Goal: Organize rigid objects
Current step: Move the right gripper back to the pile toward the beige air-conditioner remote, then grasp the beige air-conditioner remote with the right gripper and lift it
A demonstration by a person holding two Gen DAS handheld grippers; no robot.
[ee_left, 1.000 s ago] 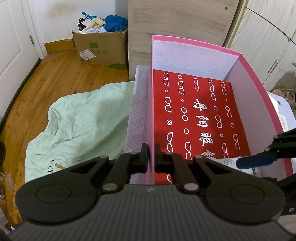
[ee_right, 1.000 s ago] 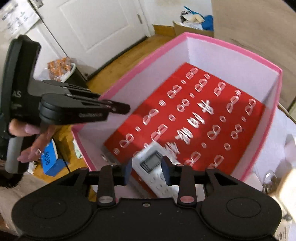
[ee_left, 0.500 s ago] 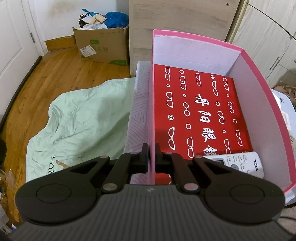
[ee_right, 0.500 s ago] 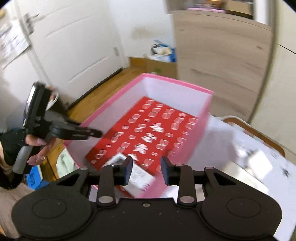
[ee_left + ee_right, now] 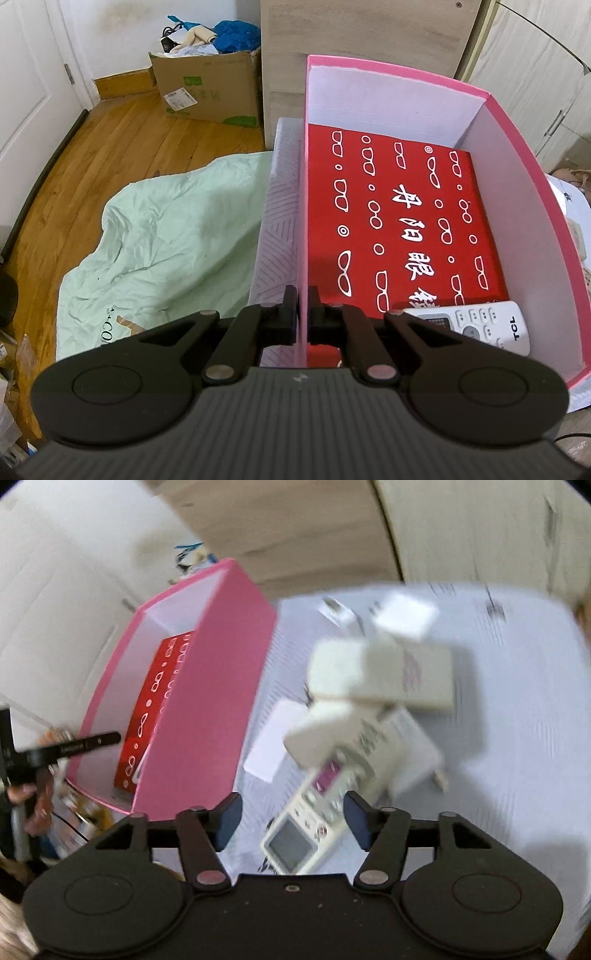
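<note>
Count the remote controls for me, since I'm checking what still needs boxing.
2. One white TCL remote lies inside the pink box; another remote lies on the table before the open right gripper. Clutter may hide more.

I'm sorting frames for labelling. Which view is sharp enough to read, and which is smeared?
Left wrist view: sharp; the TCL logo on the white remote control inside the pink cardboard box is legible, with fisheye bending at the edges. Right wrist view: heavily motion-blurred; the cream and white boxes on the pale table smear, and only the open right gripper looks crisp.
</note>
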